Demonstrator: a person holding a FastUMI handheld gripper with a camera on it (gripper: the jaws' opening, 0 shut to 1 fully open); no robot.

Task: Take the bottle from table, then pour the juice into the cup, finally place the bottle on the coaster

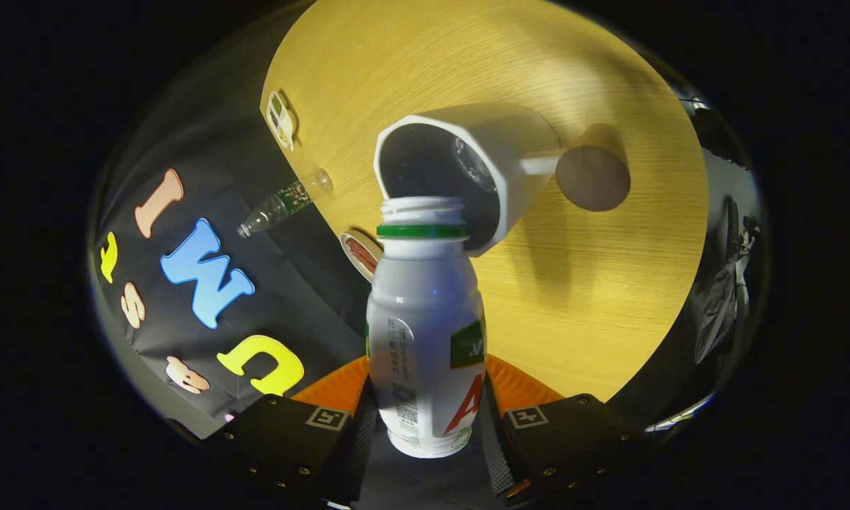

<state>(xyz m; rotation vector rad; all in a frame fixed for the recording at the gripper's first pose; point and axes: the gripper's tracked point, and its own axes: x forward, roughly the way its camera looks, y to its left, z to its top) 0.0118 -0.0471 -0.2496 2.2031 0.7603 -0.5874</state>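
Gripper clamped on the bottle, tipped toward the cup: pouring step under way.

Both fingers press the lower body of the white bottle, which stands between them with its cap off and its green-ringed open mouth pointing away, just short of the cup's rim. The white cup lies directly beyond the bottle, its dark inside facing the gripper, and the whole scene looks rolled, so I judge the bottle is tilted for the pour; whether juice is flowing cannot be told. The pick-up from the wooden table is done. Past the cup's handle sits a round brown coaster, bare, so the last placing is left. Farther off to the left, a clear plastic bottle lies at the table's edge.
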